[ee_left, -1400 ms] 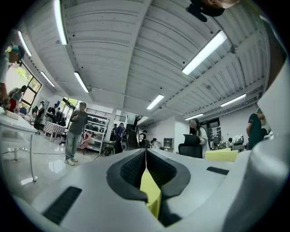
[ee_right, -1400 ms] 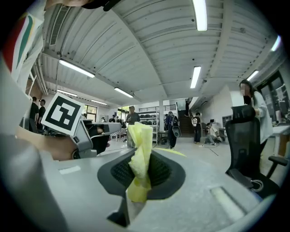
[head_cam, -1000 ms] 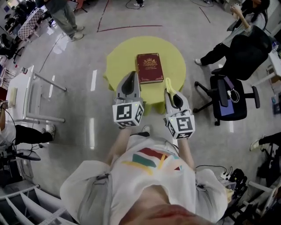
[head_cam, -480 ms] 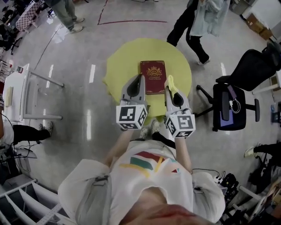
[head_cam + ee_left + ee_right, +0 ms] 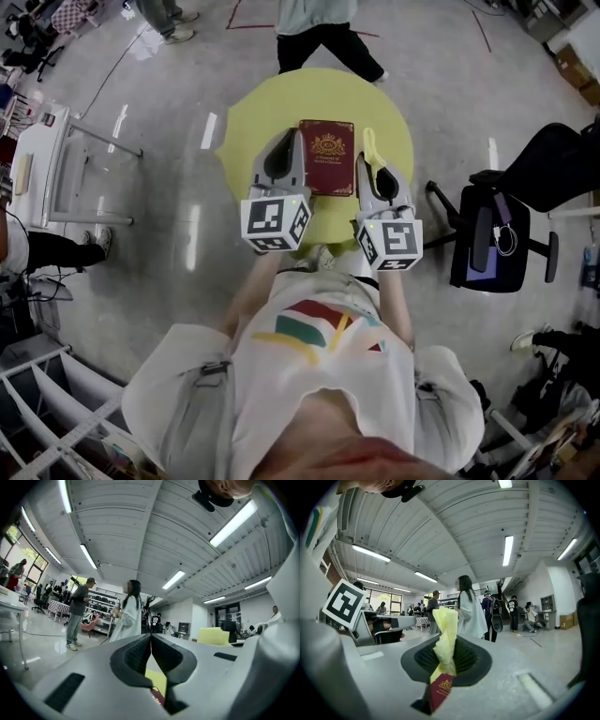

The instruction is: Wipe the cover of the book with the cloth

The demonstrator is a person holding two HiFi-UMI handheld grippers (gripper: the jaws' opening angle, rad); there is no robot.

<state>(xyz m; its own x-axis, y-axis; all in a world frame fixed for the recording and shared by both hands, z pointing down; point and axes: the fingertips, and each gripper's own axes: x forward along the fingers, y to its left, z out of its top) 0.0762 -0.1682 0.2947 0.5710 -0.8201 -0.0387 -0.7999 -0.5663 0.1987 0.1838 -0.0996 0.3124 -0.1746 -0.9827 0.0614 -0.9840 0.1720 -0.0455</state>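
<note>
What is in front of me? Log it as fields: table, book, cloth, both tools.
table: round, yellow top
book: dark red, gold emblem, closed, lying flat on the table
cloth: yellow, sticking out past the tool's tips, right of the book in the head view
left tool: shut, empty
right tool: shut on the cloth

- The book (image 5: 326, 155), upper middle of the head view, is dark red with a gold crest.
- The cloth (image 5: 369, 148) is pale yellow.
- The round worktop (image 5: 253, 117) is plain yellow-green.
- The left gripper (image 5: 297, 136) and right gripper (image 5: 364, 171) are light grey, with black ribbed fingers (image 5: 135, 656) and white cubes carrying black square markers.
- The floor (image 5: 169, 234) is glossy grey.
</note>
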